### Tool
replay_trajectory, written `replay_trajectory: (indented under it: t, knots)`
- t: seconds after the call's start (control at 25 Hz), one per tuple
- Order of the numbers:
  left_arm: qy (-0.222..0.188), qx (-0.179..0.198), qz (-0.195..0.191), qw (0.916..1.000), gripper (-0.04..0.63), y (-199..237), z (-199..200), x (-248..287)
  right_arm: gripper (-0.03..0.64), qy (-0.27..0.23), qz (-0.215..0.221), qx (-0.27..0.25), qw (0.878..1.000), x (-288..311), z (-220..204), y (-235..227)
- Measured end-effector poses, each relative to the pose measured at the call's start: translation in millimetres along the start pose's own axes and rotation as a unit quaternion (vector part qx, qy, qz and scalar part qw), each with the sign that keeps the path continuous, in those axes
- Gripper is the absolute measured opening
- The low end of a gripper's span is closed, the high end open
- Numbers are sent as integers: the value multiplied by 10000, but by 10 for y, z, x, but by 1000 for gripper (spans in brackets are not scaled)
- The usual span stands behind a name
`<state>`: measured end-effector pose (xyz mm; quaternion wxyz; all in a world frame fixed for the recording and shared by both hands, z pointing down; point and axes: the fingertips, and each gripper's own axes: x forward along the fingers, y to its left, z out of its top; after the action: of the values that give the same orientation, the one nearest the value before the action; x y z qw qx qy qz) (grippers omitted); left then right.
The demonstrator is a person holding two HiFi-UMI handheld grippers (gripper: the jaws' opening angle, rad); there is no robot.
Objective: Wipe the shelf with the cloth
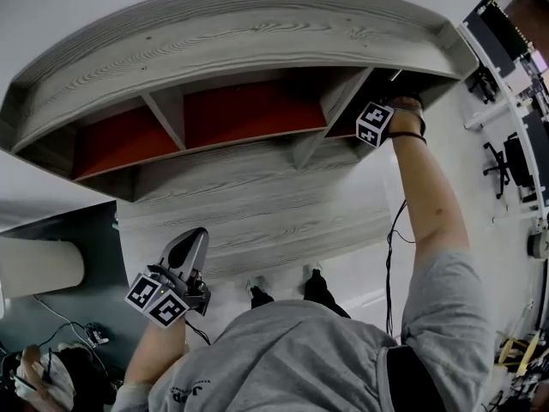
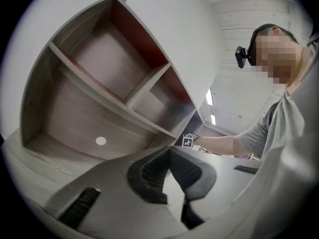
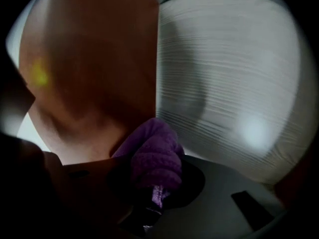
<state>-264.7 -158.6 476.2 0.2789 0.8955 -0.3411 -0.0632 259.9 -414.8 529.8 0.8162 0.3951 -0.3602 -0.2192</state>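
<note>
Head view: faces a grey wood-grain shelf (image 1: 257, 37) with red back panels (image 1: 249, 110), upper row split by two dividers (image 1: 167, 114) into three compartments. Stretches the right arm (image 1: 429, 204) forward, right claw (image 3: 155, 176) sunk in the dark rightmost compartment; only its marker cube (image 1: 375, 123) and the wrist outside. Cannot see the cloth (image 3: 152, 148) from here: top board and right divider in the way.

Right gripper view: right claw clenched on the bunched purple cloth, fabric bulging out past the jaw tips. Points the cloth at the inner corner where the red panel meets a grey grained board (image 3: 224, 83). Cannot tell whether it touches either board.

Holds the left claw (image 1: 196, 239) low, well apart from the shelf, in front of the lower grey boards. Left gripper view: pads (image 2: 155, 172) closed tip to tip, nothing between them. Beyond them, the open compartments seen at a slant, a white round dot (image 2: 100, 141) on a lower board, and the far arm with its cube at the shelf's right end.

Around: shoes (image 1: 257, 297) on the pale floor (image 1: 360, 273) under the shelf front, a thin cable (image 1: 390, 264) hanging beside the right arm, a black office chair (image 1: 506, 166) well off to the right, a white cylinder (image 1: 39, 269) at the left edge with loose cables (image 1: 69, 333) below it.
</note>
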Motion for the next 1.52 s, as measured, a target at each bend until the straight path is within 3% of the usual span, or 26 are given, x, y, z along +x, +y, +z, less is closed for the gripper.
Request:
replay_trajectory:
  t: [0.12,0.2,0.36,0.6,0.72,0.88,0.96,1.04,1.24,1.36,1.52]
  knots:
    - [-14,431,-215,9988,26,-84,182,215,64,44,289,84,9995,5,37,46]
    - [-2,702,-406,9967,25,-195,291,399,64,-83,202,154,9996,-48,41,15]
    - [58,1148,-833,9899,25,-472,418,758,66,-623,-738,930,9910,-507,-153,-454]
    - [125,1430,-1163,9828,26,-709,361,1068,66,-822,-2234,2285,9440,-1175,-767,-1136]
    - [171,1496,-1227,9810,26,-770,306,1104,66,-668,-2753,2536,9249,-1337,-927,-1272]
    - [275,1577,-1267,9789,26,-797,274,1144,64,-400,-3042,2441,9199,-1287,-1057,-1398]
    - [316,1580,-1294,9784,26,-805,259,1156,66,-342,-2982,2319,9253,-1175,-1072,-1387]
    - [354,1582,-1315,9780,26,-798,236,1169,66,-301,-2644,2182,9389,-1038,-989,-1269]
    - [434,1527,-1292,9788,26,-764,170,1194,66,-267,-1117,1531,9815,-559,-481,-308]
    - [479,1548,-1278,9785,26,-757,141,1195,66,-312,-412,1389,9890,-369,-280,231]
    - [474,1525,-1237,9794,26,-714,133,1179,66,-303,-171,1535,9875,-312,-238,348]
